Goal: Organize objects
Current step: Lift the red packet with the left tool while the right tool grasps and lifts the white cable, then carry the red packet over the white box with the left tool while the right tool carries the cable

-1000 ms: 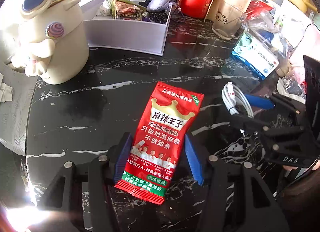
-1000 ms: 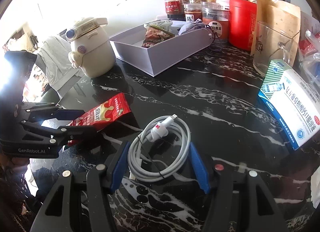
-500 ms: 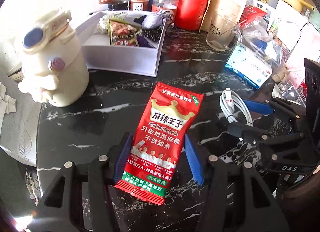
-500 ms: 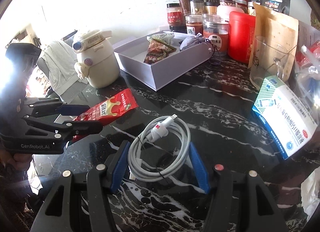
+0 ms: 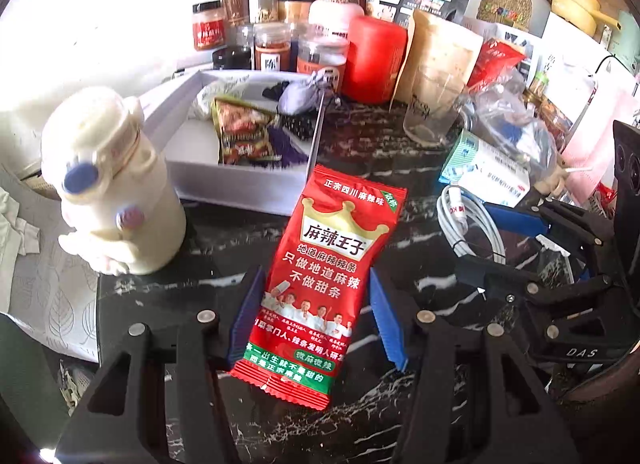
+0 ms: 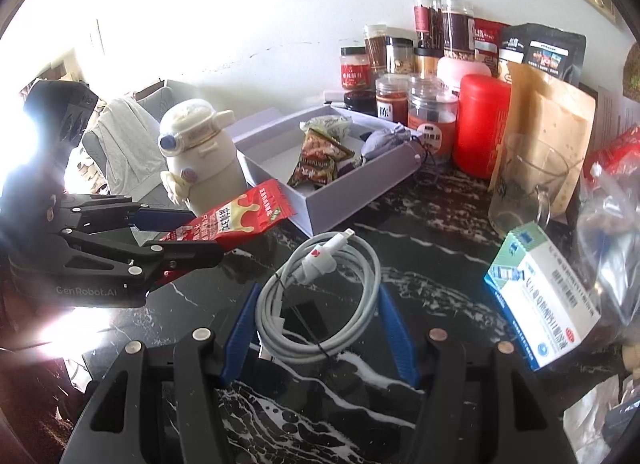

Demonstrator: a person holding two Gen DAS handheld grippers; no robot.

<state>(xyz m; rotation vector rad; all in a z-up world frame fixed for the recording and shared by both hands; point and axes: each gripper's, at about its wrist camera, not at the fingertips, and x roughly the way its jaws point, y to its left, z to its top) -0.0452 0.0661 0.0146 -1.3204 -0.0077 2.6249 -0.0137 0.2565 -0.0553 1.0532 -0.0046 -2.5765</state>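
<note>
Your left gripper [image 5: 316,316] is clenched on the lower half of the red foil snack packet with a gold crown and white lettering [image 5: 324,280]; its blue pads press the two long edges, so the packet stands out flat ahead of the jaws, clear of the black marble tabletop with white veins [image 5: 224,232]. Gripping it low leaves the top free, probably so that end can go into a container first. Your right gripper [image 6: 320,328] is clamped across the coiled white charging cable held by a thin tie [image 6: 320,296]. The pads squeeze opposite sides of the coil, so the loops stay bundled and the plug end points away from you. Seen from the right wrist, the packet hangs to the left of and beyond the cable, near it but apart from it. Straight ahead of both grippers sits the shallow white rectangular cardboard box [image 5: 244,188], open on top and already holding a dark snack bag [image 5: 240,132] and a small grey pouch [image 5: 296,96]. This looks like the collecting place, and bare floor shows at its near left. To the left of your left gripper, the cream plastic cartoon-shaped bottle [image 5: 116,188] stands upright just beside the box's near corner. It could be knocked if you swing that way. To the right of your right gripper, the white-and-blue medicine carton [image 6: 544,300] lies on the marble, not yet gathered.
</note>
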